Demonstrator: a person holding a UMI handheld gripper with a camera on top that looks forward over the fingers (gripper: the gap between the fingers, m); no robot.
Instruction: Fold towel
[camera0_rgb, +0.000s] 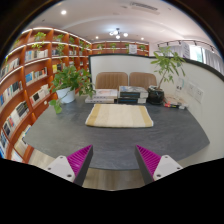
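Your gripper (113, 160) hangs released, fingers wide apart with nothing between them, above the near edge of the table (60, 130). The towel (119, 116) lies flat well beyond them. Approach low, take one near corner squarely, and pinch only a single layer

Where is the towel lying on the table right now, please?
In the gripper view, the towel lies flat mid-table, beyond the open gripper, with a potted plant behind it to the left.
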